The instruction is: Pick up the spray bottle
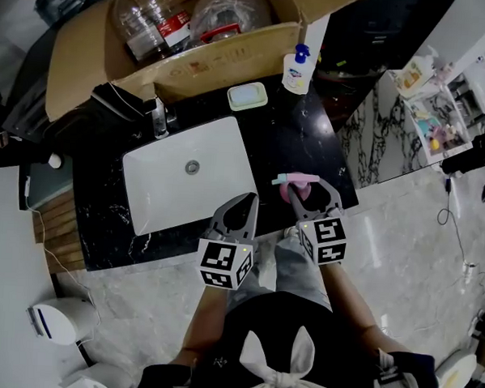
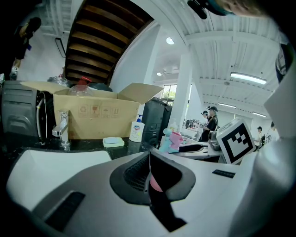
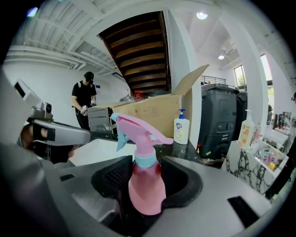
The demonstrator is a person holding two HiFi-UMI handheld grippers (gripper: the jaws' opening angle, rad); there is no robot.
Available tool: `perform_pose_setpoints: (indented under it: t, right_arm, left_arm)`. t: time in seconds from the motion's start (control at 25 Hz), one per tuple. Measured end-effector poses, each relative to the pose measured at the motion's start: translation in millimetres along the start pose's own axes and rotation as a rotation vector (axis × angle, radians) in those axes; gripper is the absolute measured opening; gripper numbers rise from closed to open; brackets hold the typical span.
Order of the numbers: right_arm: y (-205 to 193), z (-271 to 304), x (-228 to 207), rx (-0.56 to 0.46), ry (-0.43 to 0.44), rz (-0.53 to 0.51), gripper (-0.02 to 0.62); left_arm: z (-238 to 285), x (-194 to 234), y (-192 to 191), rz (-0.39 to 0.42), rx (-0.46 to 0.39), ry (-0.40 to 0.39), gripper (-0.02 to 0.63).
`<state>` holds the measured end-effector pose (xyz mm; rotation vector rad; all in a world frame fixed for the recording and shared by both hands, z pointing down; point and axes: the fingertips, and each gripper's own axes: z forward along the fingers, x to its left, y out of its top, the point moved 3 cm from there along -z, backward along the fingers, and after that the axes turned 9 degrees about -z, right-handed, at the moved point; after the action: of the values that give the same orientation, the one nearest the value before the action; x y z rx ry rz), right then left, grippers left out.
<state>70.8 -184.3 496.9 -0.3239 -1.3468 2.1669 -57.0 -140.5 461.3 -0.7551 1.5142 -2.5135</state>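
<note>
A pink spray bottle (image 1: 298,181) with a light-blue trigger and collar stands upright on the black counter (image 1: 298,139), near its front right corner. My right gripper (image 1: 308,187) is shut on it. In the right gripper view the bottle's body (image 3: 145,185) sits between the black pads, which touch it on both sides. My left gripper (image 1: 249,199) hangs over the front right corner of the sink, shut, with nothing in it. In the left gripper view its jaws (image 2: 149,155) meet, and the spray bottle (image 2: 173,140) shows off to the right.
A white sink (image 1: 162,185) with a chrome faucet (image 1: 159,120) fills the counter's left part. Behind it lie a soap dish (image 1: 248,96), a pump soap bottle (image 1: 297,70) and an open cardboard box (image 1: 200,69) of large water bottles. A marble shelf unit (image 1: 429,110) stands right.
</note>
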Motion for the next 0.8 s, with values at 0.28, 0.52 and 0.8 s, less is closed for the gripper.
perform_pose_setpoints:
  t: [0.28,0.52,0.8]
  right_arm:
    - [2,0,1,-0.009,0.009,-0.009,0.189]
    - [5,1,1,-0.018,0.020,-0.013,0.178]
    - [11,2,2,-0.030,0.022,-0.021,0.170]
  left_arm:
    - [-2,1,1,0.004,-0.002,0.004,0.029]
    - [-2,2,2,0.005,-0.008,0.007,0.029]
    - [-3,2,7,0.007,-0.017,0.007,0.029]
